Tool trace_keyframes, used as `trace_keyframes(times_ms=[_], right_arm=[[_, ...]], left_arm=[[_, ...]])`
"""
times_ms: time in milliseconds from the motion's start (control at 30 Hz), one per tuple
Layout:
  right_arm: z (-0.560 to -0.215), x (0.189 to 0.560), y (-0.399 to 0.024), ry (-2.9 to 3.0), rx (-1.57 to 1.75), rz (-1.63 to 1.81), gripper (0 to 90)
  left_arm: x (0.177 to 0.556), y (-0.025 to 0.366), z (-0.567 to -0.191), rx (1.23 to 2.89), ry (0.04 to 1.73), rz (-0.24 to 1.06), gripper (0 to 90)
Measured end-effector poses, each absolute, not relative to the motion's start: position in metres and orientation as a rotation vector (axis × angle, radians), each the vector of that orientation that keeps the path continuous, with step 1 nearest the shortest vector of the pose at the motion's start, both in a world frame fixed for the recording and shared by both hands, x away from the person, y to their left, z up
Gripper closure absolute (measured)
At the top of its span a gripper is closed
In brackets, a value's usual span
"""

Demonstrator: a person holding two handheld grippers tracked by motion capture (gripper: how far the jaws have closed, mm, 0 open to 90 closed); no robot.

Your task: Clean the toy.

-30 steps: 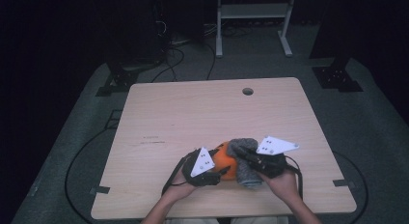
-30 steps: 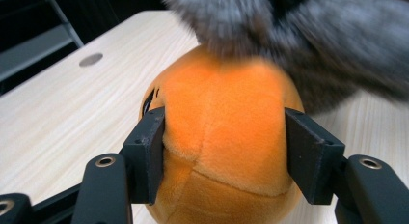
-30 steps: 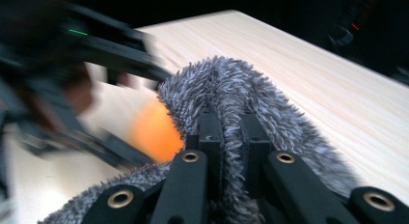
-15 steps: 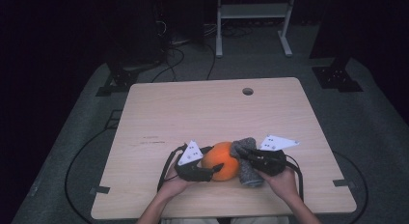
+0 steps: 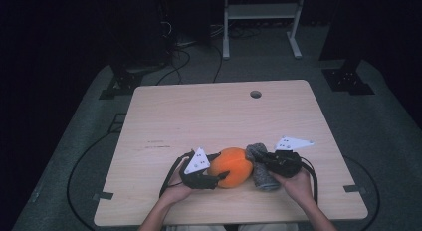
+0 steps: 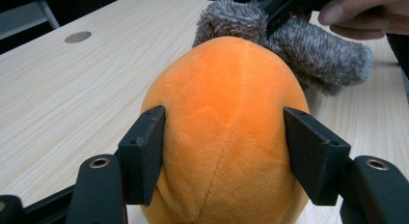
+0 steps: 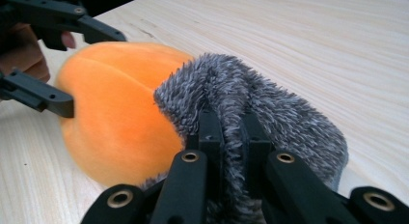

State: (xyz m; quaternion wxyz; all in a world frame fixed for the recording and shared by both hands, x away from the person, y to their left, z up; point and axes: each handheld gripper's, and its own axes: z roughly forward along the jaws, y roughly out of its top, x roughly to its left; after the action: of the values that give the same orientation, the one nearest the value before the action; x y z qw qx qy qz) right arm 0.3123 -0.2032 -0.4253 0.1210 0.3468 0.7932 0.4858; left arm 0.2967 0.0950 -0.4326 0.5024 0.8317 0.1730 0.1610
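A round hole [image 5: 256, 94] pierces the wooden table [image 5: 199, 116], well beyond the claws. Farther off stands a white metal frame [image 5: 261, 12]; black cables [image 5: 171, 66] cross the floor.

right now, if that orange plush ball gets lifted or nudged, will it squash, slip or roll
The orange plush ball looks soft and stuffed, so it would probably dent rather than stay stiff. Its rounded shape suggests it could roll if nudged on the table. The fuzzy fabric likely resists slipping, and the left gripper straddles its sides.
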Motion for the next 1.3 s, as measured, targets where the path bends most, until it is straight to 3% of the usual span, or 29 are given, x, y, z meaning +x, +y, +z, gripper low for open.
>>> trace_keyframes(times_ms=[167, 433, 600, 767, 1000, 1167, 1233, 1300], right_arm=[[-0.412, 0.306, -0.195, 2.285, 0.914, 1.519, 82.1], [-0.428, 0.315, -0.207, 2.335, 1.038, 1.407, 82.1], [-0.412, 0.310, -0.199, 2.295, 0.920, 1.535, 82.0], [-0.425, 0.315, -0.201, 2.359, 0.992, 1.473, 82.1], [-0.418, 0.314, -0.202, 2.329, 0.979, 1.502, 82.0], [-0.423, 0.314, -0.199, 2.360, 0.986, 1.482, 82.1], [-0.421, 0.308, -0.198, 2.378, 0.967, 1.474, 82.1], [-0.420, 0.307, -0.197, 2.392, 0.958, 1.488, 82.1]], left_arm=[[0.296, 0.095, -0.433, 2.021, 0.377, 0.389, 34.9], [0.301, 0.102, -0.434, 2.005, 0.402, 0.353, 33.9], [0.298, 0.100, -0.435, 2.021, 0.351, 0.355, 34.5], [0.300, 0.103, -0.434, 2.022, 0.365, 0.348, 34.2], [0.303, 0.106, -0.433, 2.016, 0.386, 0.302, 25.1], [0.309, 0.102, -0.432, 2.034, 0.493, 0.249, 7.4], [0.311, 0.101, -0.435, 2.054, 0.478, 0.206, 12.0], [0.307, 0.101, -0.434, 2.059, 0.432, 0.271, 26.3]])
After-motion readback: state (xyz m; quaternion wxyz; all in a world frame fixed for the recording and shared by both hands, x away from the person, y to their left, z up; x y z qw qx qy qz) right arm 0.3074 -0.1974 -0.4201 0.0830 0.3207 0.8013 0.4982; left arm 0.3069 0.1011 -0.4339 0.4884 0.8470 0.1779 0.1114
